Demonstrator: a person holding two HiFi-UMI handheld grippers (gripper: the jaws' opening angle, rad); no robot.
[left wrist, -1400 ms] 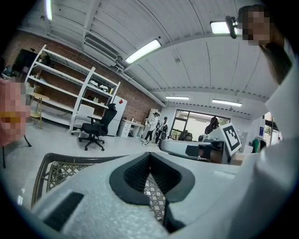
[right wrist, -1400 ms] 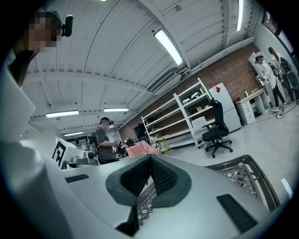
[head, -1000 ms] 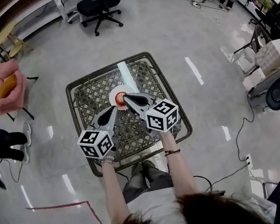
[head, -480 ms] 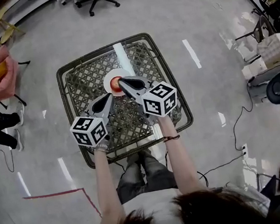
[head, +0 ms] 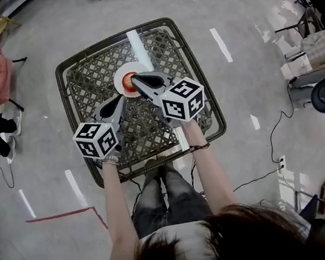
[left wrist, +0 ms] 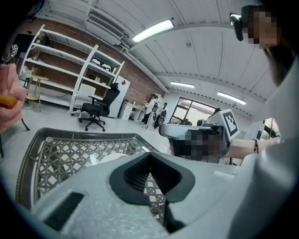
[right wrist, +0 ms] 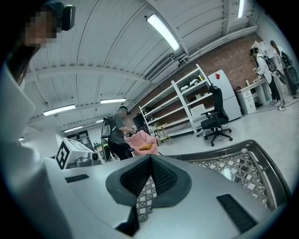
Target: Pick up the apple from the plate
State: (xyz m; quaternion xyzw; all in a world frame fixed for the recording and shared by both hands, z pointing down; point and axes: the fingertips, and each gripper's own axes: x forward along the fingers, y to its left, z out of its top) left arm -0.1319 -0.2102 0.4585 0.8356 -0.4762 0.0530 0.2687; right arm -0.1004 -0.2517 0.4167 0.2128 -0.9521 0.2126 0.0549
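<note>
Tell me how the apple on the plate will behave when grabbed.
The apple looks round, so it will probably roll on the plate if nudged and may slip from a shallow pinch. It looks whole, so likely firm. The plate rests on an open lattice table and might shift too.

Bare left forearm [head: 114, 204] and right forearm [head: 206, 168] reach up from 6 o'clock. The left gripper [head: 118, 101] has its jaws together and empty, aimed at 1 o'clock. The right gripper [head: 136, 79] is likewise closed and empty, aimed at 10 o'clock, tips farther out.
</note>
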